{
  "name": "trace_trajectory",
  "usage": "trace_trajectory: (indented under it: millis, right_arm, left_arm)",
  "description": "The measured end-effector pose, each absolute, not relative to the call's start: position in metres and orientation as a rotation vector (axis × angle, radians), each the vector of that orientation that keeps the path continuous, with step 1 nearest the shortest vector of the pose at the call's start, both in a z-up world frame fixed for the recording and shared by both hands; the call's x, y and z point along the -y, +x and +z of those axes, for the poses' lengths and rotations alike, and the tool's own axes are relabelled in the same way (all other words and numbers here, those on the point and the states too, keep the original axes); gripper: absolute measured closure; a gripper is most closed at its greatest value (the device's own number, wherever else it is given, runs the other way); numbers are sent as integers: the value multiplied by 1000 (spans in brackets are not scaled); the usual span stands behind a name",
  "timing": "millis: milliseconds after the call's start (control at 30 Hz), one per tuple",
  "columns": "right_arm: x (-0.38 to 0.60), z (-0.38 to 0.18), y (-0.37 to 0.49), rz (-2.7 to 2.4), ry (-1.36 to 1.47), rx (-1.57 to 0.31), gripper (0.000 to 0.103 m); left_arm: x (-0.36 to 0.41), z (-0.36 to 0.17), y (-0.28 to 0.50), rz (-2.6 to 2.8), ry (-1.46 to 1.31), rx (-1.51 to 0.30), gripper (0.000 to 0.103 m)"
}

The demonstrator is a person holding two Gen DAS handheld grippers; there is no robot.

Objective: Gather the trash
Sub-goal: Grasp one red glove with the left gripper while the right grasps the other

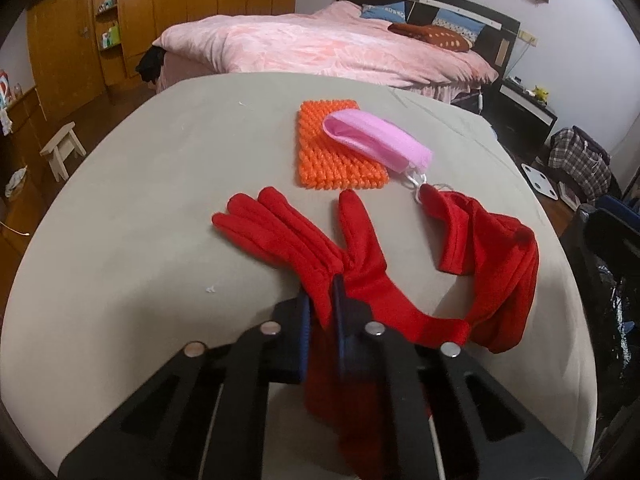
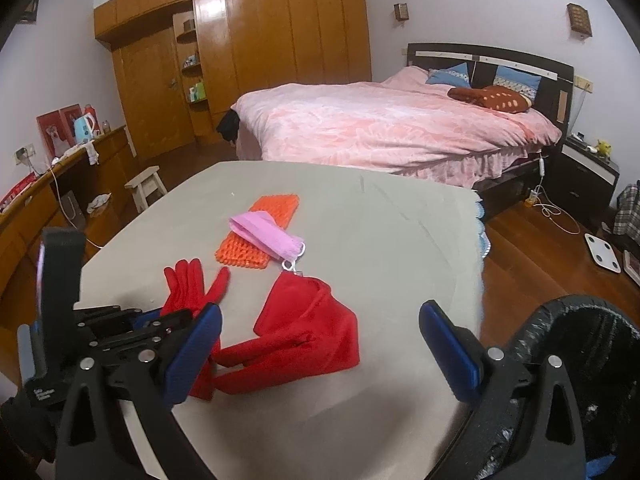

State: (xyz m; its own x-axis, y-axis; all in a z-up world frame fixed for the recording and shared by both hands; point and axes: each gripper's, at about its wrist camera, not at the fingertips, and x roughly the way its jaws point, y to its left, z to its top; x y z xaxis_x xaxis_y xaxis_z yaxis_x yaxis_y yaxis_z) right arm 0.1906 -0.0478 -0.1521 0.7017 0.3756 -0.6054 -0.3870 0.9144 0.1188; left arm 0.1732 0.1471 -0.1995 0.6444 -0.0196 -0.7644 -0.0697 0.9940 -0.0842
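Observation:
A red glove [image 1: 288, 236] lies flat on the grey table [image 1: 140, 200], fingers pointing away. My left gripper [image 1: 320, 304] is shut on the glove's wrist end. A second red glove [image 1: 492, 256] lies crumpled to its right. A pink face mask [image 1: 376, 140] rests on an orange knobbly pad [image 1: 332, 160] farther back. My right gripper [image 2: 320, 344] is open and empty above the near table edge, over the crumpled red glove [image 2: 312, 328]. The left gripper [image 2: 132, 328], the flat glove [image 2: 188, 284], the mask [image 2: 268, 236] and the pad [image 2: 260, 236] also show in the right wrist view.
A bin lined with a black bag [image 2: 592, 340] stands at the table's right. A bed with pink covers [image 2: 380, 128] lies beyond the table. A small stool [image 2: 148, 188], a wooden desk [image 2: 48, 200] and wardrobes [image 2: 240, 60] stand to the left.

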Motion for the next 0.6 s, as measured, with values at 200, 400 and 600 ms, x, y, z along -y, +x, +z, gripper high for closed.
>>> trace_trajectory:
  millis: [200,400,600]
  right_arm:
    - [35,-159,203,439,-15,-696,6]
    - [26,-184,220,385,-14,-757,9]
    - [24,-203,230,360,-25,-823,20]
  left_arm:
    - [-157,-176,169,70,-90,-779,95]
    - [-168,-166,169,95,-46,-755,95]
    - [-173,-170,169,94,-43,-761,95]
